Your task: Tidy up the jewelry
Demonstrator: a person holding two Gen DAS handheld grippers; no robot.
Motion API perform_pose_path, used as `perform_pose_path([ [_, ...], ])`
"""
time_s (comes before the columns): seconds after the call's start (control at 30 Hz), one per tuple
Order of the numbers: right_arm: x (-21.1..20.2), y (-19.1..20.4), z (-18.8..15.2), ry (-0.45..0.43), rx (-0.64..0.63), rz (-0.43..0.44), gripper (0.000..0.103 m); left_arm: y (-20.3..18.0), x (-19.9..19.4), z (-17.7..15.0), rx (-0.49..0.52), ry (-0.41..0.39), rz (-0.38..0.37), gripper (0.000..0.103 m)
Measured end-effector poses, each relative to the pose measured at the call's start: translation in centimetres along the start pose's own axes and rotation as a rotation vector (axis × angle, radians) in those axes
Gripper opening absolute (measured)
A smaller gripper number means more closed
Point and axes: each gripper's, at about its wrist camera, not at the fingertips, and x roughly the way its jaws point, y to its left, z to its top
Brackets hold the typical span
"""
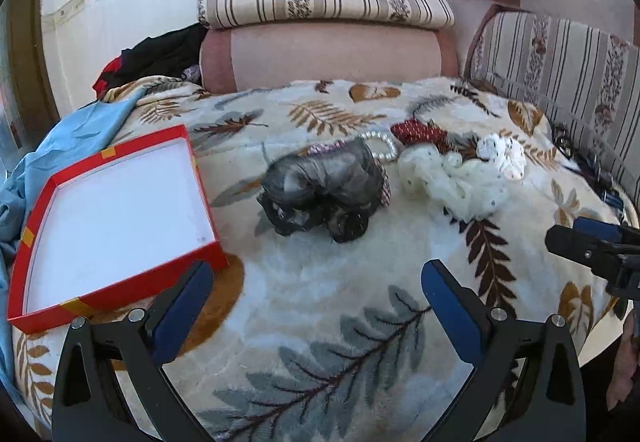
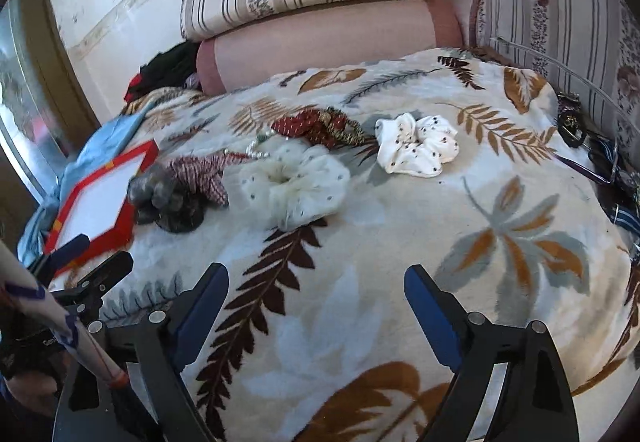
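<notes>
Left gripper (image 1: 316,282): fingers spread, nothing between them, above the leaf-print blanket (image 1: 320,322).
Right gripper (image 2: 316,286): fingers spread, empty.
Red box (image 1: 108,218): open, white inside, at the blanket's left edge.
Scrunchies: black (image 1: 320,194), cream (image 2: 292,182), white dotted (image 2: 416,146), clustered mid-blanket beside a pearl strand (image 1: 384,146).

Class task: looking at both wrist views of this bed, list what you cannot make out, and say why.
- Pearl strand: left view, partly hidden behind the black scrunchie.
- Dark items at the blanket's right side: right view, tangled and warped by the fisheye.
- Red box: right view, blurred, near corner hidden by the left gripper.
</notes>
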Motion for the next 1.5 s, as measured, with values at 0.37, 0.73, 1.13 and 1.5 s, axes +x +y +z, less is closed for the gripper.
perform_pose_path([
  [0.37, 0.8, 0.3, -0.1, 0.018, -0.006, -0.004, 0.093, -0.3, 0.3, -0.4, 0.02, 0.019, 0.019, 0.103],
  [0.73, 0.5, 0.4, -0.3, 0.004, -0.019, -0.015, 0.092, -0.3, 0.0, -0.6, 0.029, 0.023, 0.02, 0.103],
  [1.13, 0.7, 0.8, 0.2, -0.008, -0.024, -0.009, 0.092, 0.4, 0.2, 0.1, -0.005, 0.032, 0.005, 0.103],
  [1.5, 1.3, 0.6, 1.2, -0.011, 0.002, -0.01, 0.092, 2.8, 1.3, 4.2, -0.087, 0.009, -0.043, 0.103],
])
